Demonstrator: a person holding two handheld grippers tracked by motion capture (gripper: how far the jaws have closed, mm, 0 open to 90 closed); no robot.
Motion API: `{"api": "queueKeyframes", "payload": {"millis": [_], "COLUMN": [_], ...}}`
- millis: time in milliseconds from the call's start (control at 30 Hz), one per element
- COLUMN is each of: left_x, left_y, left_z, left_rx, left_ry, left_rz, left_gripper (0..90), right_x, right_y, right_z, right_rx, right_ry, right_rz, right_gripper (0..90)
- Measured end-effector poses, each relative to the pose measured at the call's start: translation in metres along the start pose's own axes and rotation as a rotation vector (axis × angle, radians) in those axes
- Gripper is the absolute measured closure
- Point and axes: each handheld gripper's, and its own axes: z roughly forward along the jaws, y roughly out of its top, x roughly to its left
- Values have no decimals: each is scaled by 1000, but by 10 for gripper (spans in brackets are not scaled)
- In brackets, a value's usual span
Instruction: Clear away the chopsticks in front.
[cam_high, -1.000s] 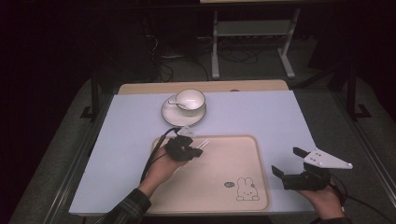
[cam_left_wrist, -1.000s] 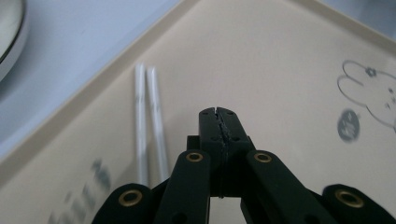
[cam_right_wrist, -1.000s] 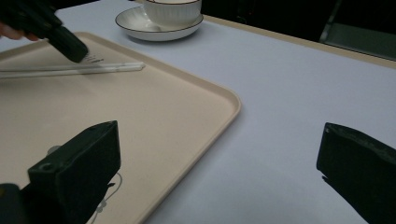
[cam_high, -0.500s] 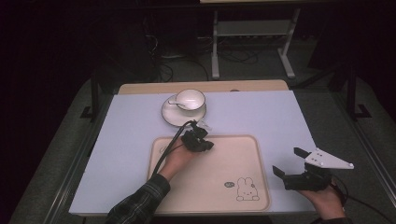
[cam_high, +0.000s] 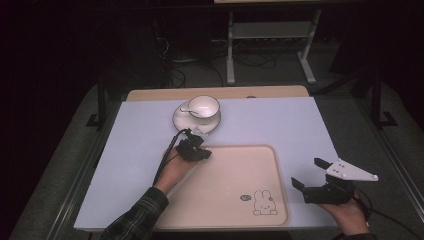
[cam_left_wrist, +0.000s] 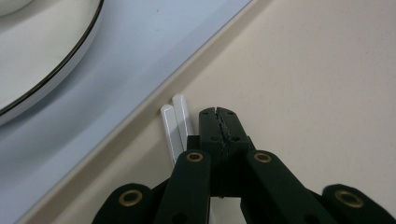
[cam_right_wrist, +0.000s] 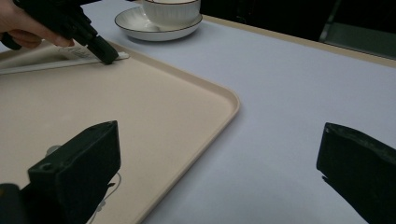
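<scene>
Two white chopsticks (cam_left_wrist: 176, 126) are seen lying on the beige tray (cam_high: 260, 165) at its far rim (near the saucer (cam_high: 197, 120)). The left gripper (cam_left_wrist: 218, 116) is pressed fully together just beside them, probably to nudge them. The right gripper (cam_high: 310, 172) is held wide apart beside the tray, holding nothing.

The left gripper (cam_high: 199, 150) is stretched forward at the end of a long forearm in a checked sleeve (cam_high: 137, 217), its jaws pressed together. The right gripper (cam_high: 310, 172) rests low near the person, jaws spread wide apart.
</scene>
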Motion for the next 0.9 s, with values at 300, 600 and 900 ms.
{"api": "queueKeyframes", "payload": {"millis": [300,600,900], "left_x": [10,15,17], "left_y": [-22,-43,-60], "left_z": [-20,-39,-53], "left_rx": [7,20,28], "left_ry": [2,6,6], "left_rz": [-40,-65,-84], "left_gripper": [894,894,894], "right_x": [0,0,1], "right_y": [0,0,1], "right_z": [-1,-1,-1], "right_rx": [-2,-2,-4], "right_ry": [-1,-1,-2], "right_rz": [-3,-2,-3], "right_gripper": [0,0,0]}}
